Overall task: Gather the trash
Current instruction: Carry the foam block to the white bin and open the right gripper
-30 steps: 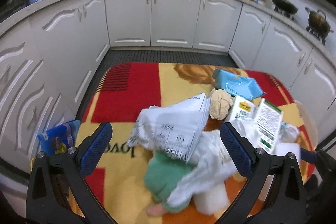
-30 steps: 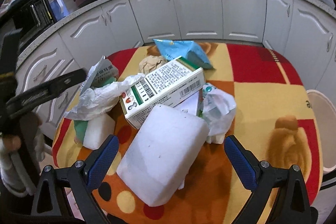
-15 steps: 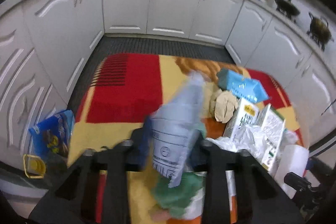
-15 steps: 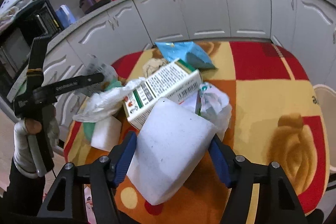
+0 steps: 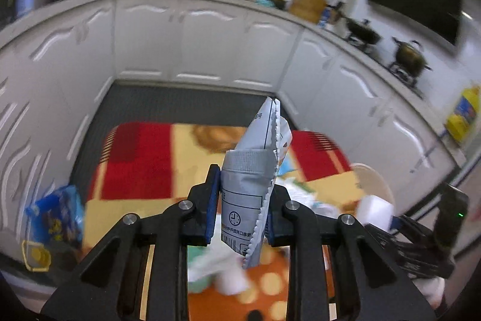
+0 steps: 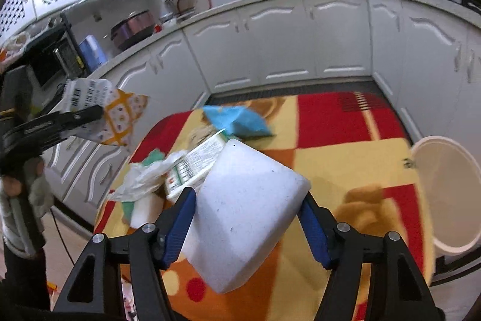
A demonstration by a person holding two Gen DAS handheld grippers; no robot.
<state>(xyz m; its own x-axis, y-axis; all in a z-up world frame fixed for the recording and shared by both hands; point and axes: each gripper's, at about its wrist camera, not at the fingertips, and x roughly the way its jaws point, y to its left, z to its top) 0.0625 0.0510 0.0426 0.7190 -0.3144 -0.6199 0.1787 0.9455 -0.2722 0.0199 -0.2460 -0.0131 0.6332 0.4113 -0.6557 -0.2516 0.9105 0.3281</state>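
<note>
Right wrist view: right claw [image 6: 246,227] clamps a white foam block [image 6: 245,218]; white bin [image 6: 445,194] lies right of it, nearer than to left claw [image 5: 240,212], clamped on a snack wrapper [image 5: 255,188].

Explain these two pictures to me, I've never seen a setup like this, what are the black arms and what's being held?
No robot here: a person holds a two-finger gripper in each hand, each with a fisheye camera looking along its fingers. The left view shows the left gripper shut on a silvery wrapper. The right view shows the right gripper clamping a white foam block; the wrapper also appears at its left edge. Below is a table with a red and yellow cloth, holding a carton, a blue packet and crumpled paper. A white bin stands beside it.
</note>
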